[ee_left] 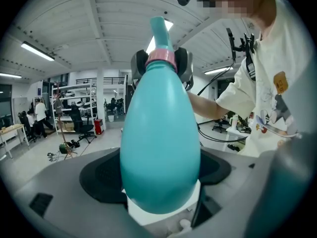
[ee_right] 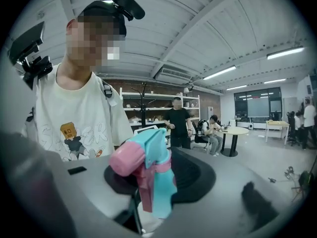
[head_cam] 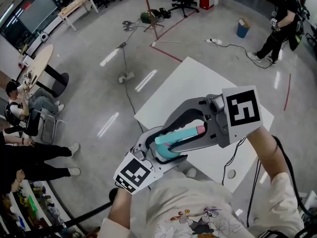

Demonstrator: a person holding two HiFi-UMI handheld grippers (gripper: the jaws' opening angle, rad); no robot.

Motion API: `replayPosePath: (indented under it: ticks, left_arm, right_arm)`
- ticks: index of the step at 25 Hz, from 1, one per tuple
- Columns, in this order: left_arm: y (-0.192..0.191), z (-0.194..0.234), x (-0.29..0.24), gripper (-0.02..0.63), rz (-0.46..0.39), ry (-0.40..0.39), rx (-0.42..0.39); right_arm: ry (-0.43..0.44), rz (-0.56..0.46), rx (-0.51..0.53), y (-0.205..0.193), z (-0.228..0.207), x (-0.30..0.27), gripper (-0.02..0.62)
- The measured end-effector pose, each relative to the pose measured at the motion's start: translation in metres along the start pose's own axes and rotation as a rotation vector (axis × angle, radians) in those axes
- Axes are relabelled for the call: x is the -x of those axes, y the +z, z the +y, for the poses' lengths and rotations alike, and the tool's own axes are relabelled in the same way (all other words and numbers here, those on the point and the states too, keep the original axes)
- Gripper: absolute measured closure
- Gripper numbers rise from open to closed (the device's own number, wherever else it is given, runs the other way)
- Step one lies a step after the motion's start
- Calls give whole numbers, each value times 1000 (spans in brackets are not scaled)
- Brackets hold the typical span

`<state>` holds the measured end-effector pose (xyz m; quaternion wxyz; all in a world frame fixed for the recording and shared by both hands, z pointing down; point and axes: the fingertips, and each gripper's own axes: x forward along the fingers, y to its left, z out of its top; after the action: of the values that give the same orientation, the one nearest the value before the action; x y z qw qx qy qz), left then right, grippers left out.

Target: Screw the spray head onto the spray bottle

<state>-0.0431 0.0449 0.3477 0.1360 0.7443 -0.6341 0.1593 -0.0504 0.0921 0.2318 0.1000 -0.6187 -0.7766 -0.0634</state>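
The teal spray bottle is up in front of my chest, over the near edge of the white table. My left gripper is shut on its wide base. Its neck points away and carries a pink collar with a teal stem above. The right gripper meets that end from the far side. In the right gripper view, the pink and teal spray head stands between its jaws, gripped low down. The bottle body does not show in that view.
Cables trail from both grippers over the table's near edge. A small round thing lies on the table by my right arm. Around it are grey floor, seated people at left, a standing person and a blue bin.
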Motion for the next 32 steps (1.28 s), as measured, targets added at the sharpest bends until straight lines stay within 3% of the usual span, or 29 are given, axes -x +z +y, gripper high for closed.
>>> replayPosePath:
  ticks: [7, 12, 22, 32]
  left_arm:
    - [-13, 6, -4, 181, 66, -49, -88]
    - [-10, 8, -2, 181, 29, -59, -64]
    - [-24, 38, -25, 179, 5, 252, 76]
    - [-21, 53, -29, 181, -39, 429, 199]
  right_arm:
    - [66, 125, -19, -18, -3, -1, 456]
    - [28, 115, -75, -15, -9, -4, 456]
    - [-147, 96, -143, -42, -35, 1, 456]
    - [-359, 0, -227, -39, -52, 6, 456]
